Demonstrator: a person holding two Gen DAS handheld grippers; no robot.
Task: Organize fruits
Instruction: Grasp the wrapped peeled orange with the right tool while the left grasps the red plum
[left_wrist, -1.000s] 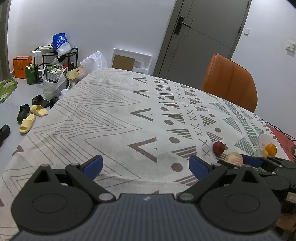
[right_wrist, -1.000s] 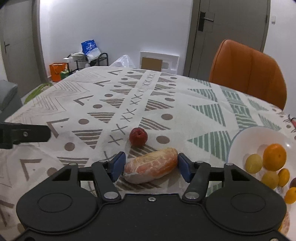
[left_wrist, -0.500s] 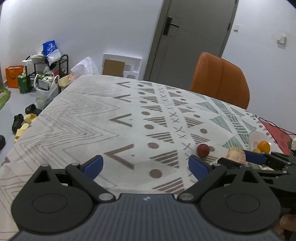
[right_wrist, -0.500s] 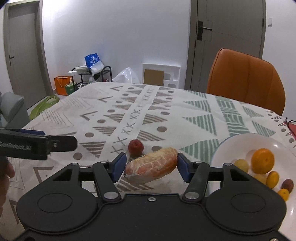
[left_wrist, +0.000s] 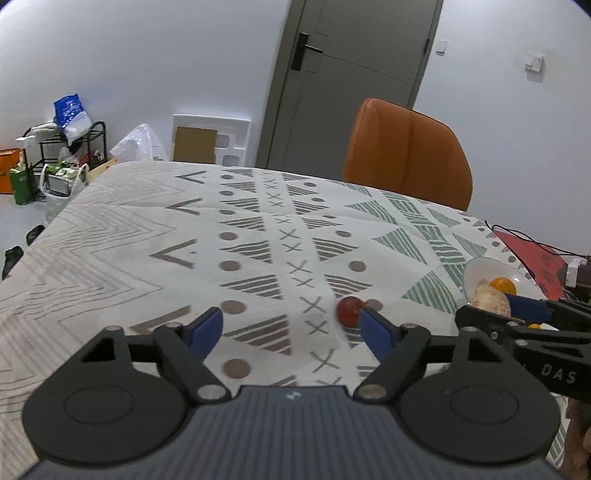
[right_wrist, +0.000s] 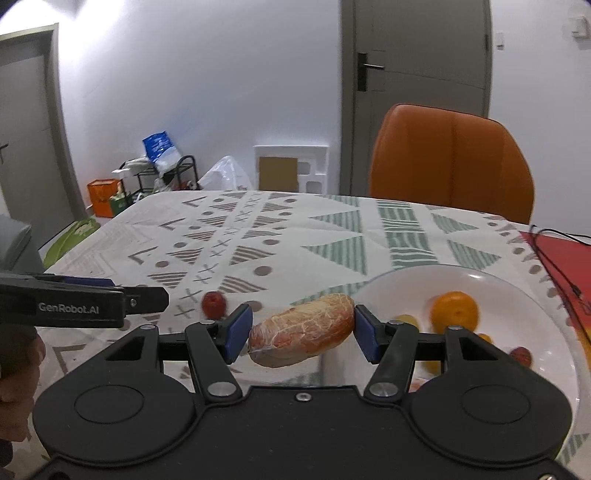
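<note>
My right gripper (right_wrist: 303, 328) pinches the wrapped, netted orange-pink fruit (right_wrist: 301, 329) endwise, just left of the white plate (right_wrist: 535, 332). Left gripper (left_wrist: 290, 326) jaws spread; small red fruit (left_wrist: 349, 311) by their right tip.

An orange chair (right_wrist: 452, 162) stands behind the patterned tablecloth (left_wrist: 229, 236), near a grey door (left_wrist: 354, 74).

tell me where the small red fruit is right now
The small red fruit lies on the patterned tablecloth, just off the inner tip of the open left gripper. In the right wrist view it sits left of the wrapped fruit.
</note>
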